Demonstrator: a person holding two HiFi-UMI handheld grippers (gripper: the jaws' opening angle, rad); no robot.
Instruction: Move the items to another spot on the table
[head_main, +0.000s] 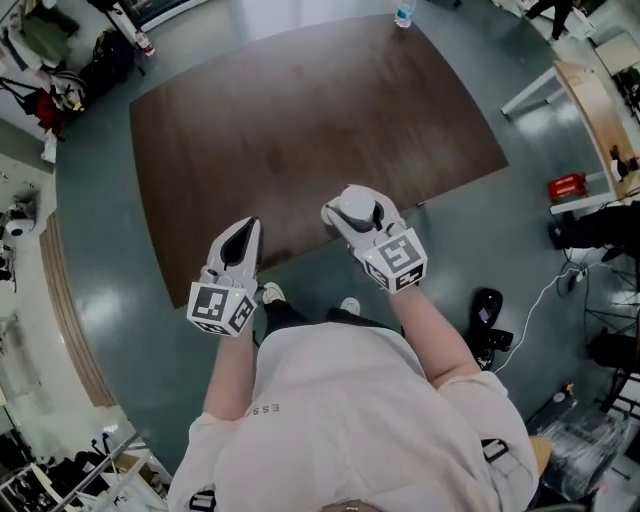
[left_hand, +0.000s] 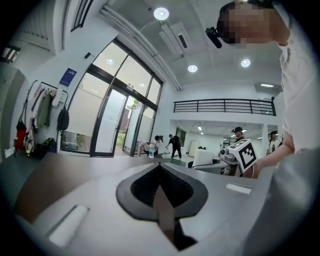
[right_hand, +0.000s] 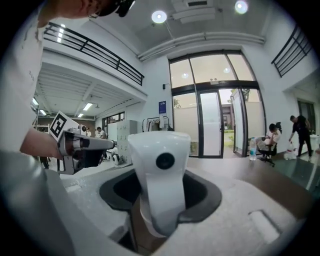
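In my right gripper (right_hand: 160, 176) I am clamping a white gadget (right_hand: 159, 142) with a dark round dot on it. My jaws are pressing on its sides, roughly half open, and I am holding it upright over the near edge of the brown desk (head_main: 300, 110). My left gripper (left_hand: 160, 169) is hovering just beside it, its jaws lying together with nothing between them. A water bottle (head_main: 403, 14) is standing at the desk's far edge. Beyond it, people are sitting and walking near tall glass doors.
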